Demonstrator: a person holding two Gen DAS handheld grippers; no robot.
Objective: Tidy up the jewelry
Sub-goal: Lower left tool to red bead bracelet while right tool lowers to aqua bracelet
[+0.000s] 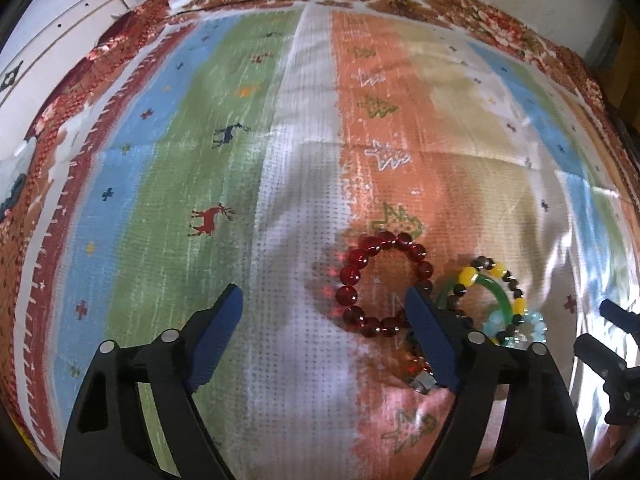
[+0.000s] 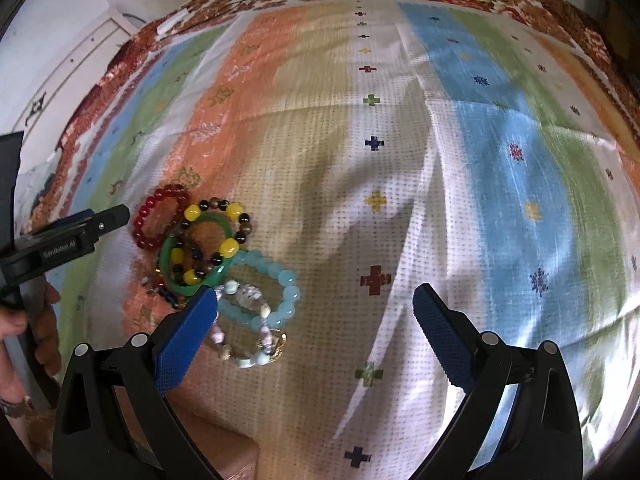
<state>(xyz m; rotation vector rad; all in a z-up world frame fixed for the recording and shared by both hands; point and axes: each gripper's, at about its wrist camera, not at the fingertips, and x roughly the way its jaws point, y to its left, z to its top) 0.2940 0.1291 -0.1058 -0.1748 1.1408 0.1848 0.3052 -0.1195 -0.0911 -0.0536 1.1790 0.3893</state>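
In the left wrist view, the left gripper (image 1: 324,312) is seen with its jaws spread and nothing between the pads. The red bead bracelet (image 1: 384,284) lies flat on the striped cloth (image 1: 224,128), just inside the right-hand finger, which overlaps its rim; the rest of the heap, with the green bangle (image 1: 494,294), lies beyond that finger.

In the right wrist view, the right gripper (image 2: 316,308) is likewise released and empty. The pale blue bracelet (image 2: 276,292) is found beside its left-hand finger, so this hand is judged nearer to it, and the left hand nearer to the red one
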